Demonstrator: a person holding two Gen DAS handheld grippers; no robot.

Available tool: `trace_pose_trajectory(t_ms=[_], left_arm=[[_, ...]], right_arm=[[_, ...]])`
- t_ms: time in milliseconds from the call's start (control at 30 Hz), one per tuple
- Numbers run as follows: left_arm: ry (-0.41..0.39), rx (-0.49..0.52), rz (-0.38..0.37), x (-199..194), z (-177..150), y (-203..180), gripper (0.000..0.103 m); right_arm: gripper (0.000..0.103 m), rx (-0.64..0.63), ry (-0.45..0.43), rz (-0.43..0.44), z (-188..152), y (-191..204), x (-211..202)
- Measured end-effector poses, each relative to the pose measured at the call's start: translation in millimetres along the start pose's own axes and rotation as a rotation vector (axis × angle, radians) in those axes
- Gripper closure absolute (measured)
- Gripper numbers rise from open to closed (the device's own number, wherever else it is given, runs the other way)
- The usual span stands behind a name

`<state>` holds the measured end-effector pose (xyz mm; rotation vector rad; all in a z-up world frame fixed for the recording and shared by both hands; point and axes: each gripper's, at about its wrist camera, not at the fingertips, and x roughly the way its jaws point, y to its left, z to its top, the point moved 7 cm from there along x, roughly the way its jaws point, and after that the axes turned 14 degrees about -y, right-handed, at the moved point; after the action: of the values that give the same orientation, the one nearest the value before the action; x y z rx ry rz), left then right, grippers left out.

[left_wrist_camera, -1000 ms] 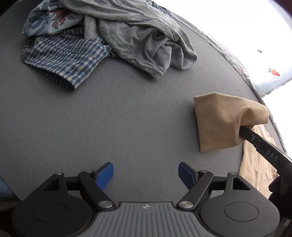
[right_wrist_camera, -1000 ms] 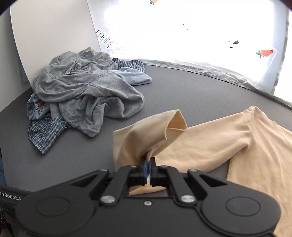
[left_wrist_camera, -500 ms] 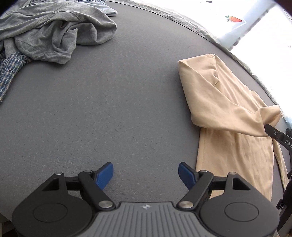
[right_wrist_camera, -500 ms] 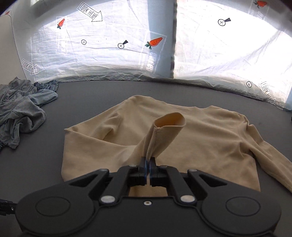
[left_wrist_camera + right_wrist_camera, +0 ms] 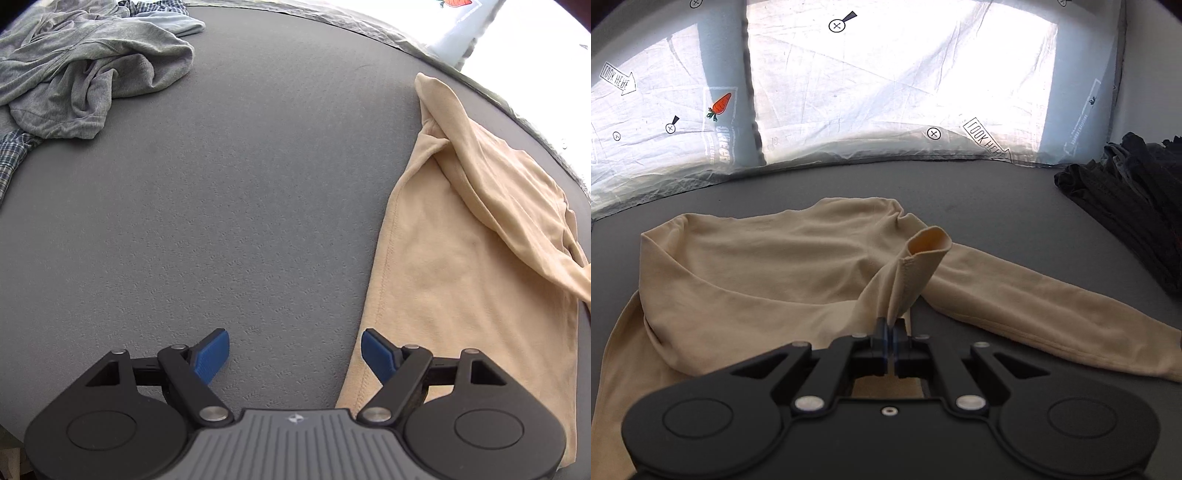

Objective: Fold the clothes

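1. The right tool (image 5: pixel 889 334), its blue pads pressed together, pinches a sleeve cuff (image 5: pixel 923 254) of the beige long-sleeved top (image 5: pixel 757 266), holding it raised above the garment's body on the grey worktop (image 5: pixel 997 195).
2. The left tool (image 5: pixel 294 350) hovers with its pads spread wide and nothing between them, low over the worktop just beside the top's hem edge (image 5: pixel 373 332).
3. The top lies spread across the worktop, one sleeve drawn over its chest, the other sleeve (image 5: pixel 1052 314) stretched flat toward the right.
4. Risk, as judged: the pinch catches only a thin bunch of fabric near the cuff, so a quick pull could slip the sleeve free and let it fall in a crumpled heap.
5. Risk, as judged: with nothing pinning the body, dragging the sleeve may tow the whole top sideways and skew the fold.
6. Risk, as judged: the bunched ridge (image 5: pixel 480 192) along the carried sleeve could be pressed in as a crease if laid down unsmoothed.
7. A grey garment pile (image 5: pixel 85 70) and a dark stack (image 5: pixel 1137 199) lie well apart from the work.
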<state>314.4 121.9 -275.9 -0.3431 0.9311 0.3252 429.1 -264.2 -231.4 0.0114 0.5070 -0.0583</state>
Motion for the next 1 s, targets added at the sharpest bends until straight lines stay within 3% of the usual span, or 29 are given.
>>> trace_pose_trajectory(t_ms=[267, 567, 733, 1000], left_arm=[[-0.002, 0.013, 0.088, -1, -3, -3, 0.024], [-0.005, 0.1, 0.218, 3, -7, -5, 0.024], [0.003, 0.126, 0.25, 10, -7, -14, 0.023], [0.031, 0.055, 0.251, 7, -9, -6, 0.023]], right_arm=[[0.1, 0.0, -0.028, -0.005, 10, -21, 25], [0.1, -0.11, -0.191, -0.035, 62, -35, 42], [0.1, -0.098, -0.179, -0.068, 69, -62, 62], [0.1, -0.065, -0.113, -0.142, 55, -103, 91]])
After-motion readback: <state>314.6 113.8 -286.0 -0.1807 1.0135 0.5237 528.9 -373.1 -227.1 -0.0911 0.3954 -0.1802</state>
